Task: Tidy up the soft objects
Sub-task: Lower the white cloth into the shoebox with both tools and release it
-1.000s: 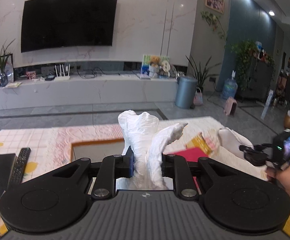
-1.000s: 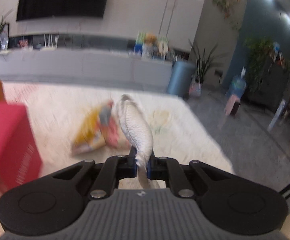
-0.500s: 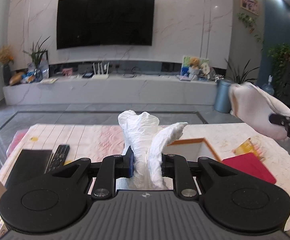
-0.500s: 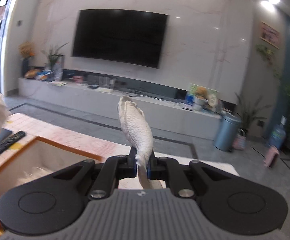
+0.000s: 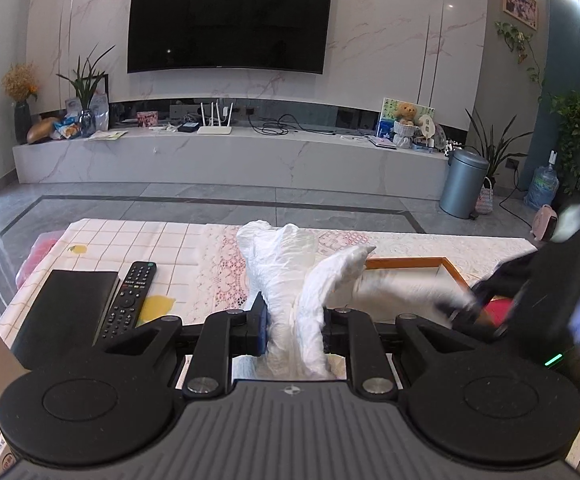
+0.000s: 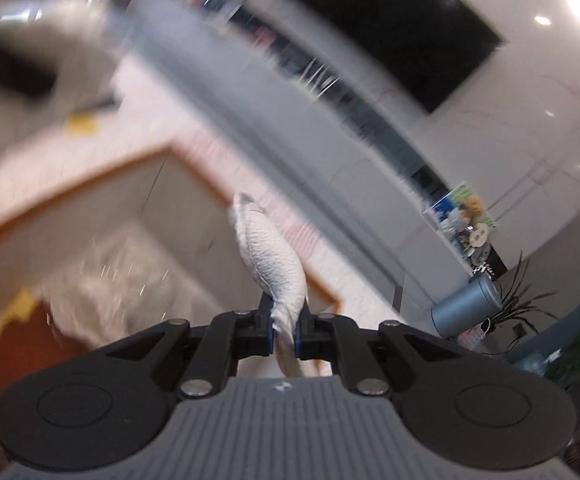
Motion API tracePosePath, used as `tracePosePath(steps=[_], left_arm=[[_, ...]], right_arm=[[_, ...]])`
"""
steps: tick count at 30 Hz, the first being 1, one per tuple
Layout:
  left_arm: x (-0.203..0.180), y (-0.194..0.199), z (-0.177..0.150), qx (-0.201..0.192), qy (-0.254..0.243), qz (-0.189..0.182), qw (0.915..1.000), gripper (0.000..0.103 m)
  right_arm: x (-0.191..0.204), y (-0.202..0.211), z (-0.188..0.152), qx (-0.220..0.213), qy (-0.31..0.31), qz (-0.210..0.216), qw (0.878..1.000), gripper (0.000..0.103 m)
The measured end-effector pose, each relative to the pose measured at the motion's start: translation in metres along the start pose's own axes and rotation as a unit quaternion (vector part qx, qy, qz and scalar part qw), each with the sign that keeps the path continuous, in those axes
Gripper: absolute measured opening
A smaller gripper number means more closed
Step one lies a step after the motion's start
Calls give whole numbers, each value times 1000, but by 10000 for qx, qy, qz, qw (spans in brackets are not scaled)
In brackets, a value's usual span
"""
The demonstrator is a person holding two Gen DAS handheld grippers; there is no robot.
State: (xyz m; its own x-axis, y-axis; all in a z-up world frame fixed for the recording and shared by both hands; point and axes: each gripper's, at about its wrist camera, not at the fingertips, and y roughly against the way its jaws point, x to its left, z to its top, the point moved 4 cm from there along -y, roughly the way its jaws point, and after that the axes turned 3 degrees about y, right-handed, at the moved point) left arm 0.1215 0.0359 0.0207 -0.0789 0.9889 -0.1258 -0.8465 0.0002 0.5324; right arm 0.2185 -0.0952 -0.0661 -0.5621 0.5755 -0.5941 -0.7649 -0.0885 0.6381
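My left gripper point(image 5: 293, 330) is shut on a crumpled white soft bundle point(image 5: 286, 280) that sticks up between the fingers, held above the table. My right gripper point(image 6: 285, 330) is shut on a flat white textured pouch point(image 6: 270, 256), tilted over an orange-rimmed box point(image 6: 90, 184). That box point(image 5: 410, 262) shows in the left wrist view just right of the bundle, with the right gripper point(image 5: 470, 312) and its blurred white pouch point(image 5: 402, 292) over it. Another white soft thing point(image 6: 110, 296) lies inside the box.
A black remote point(image 5: 128, 300) and a black notebook point(image 5: 66, 312) lie on the patterned tablecloth point(image 5: 194, 256) at the left. A red flat item point(image 6: 18, 352) sits beside the box. A TV console and a grey bin point(image 5: 460, 184) stand across the floor.
My right gripper has swung left and tipped down over the orange-rimmed box with its pouch. My left gripper has turned left, still holding the bundle.
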Motion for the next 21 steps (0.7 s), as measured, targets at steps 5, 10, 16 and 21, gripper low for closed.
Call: tracePosePath(steps=[5, 10, 16, 21], left_arm=[[5, 4, 5, -65, 136, -52, 9999, 22], [1, 4, 4, -70, 81, -111, 9999, 23], [-9, -2, 0, 5, 11, -142, 9999, 23], [-24, -7, -8, 122, 32, -359, 9993, 23]], right_arm=[[18, -29, -8, 574, -17, 779, 9953, 7], [25, -38, -18, 957, -249, 1378, 9855, 18], [17, -2, -20, 478, -338, 1700, 9837, 69], [-10, 37, -26, -194, -875, 1668, 9819, 75]])
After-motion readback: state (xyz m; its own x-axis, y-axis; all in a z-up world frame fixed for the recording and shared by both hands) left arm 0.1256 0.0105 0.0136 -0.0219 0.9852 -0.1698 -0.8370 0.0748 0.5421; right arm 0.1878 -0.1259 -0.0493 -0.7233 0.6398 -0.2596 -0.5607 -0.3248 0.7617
